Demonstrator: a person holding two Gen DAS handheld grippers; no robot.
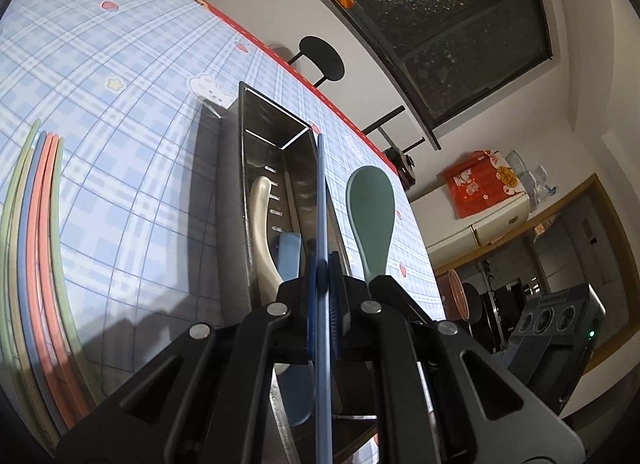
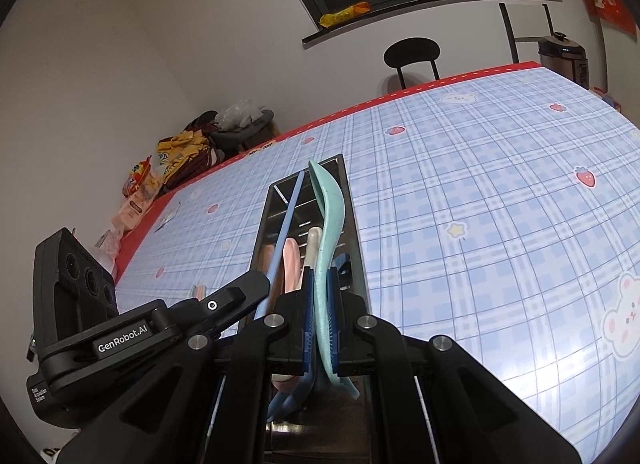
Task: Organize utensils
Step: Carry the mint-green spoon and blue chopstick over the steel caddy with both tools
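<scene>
At the frame's centre, above a steel utensil tray [image 1: 256, 136] on the checked table [image 1: 120, 76], the left tongs [image 1: 322, 272] are gripping a blue chopstick [image 1: 322, 204] while the right tongs [image 2: 321, 284] are clamping a green spoon [image 2: 330, 204].

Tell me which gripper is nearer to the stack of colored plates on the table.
Left. The left gripper is over the metal utensil tray, with the plates to its left; the right gripper is further right.
</scene>
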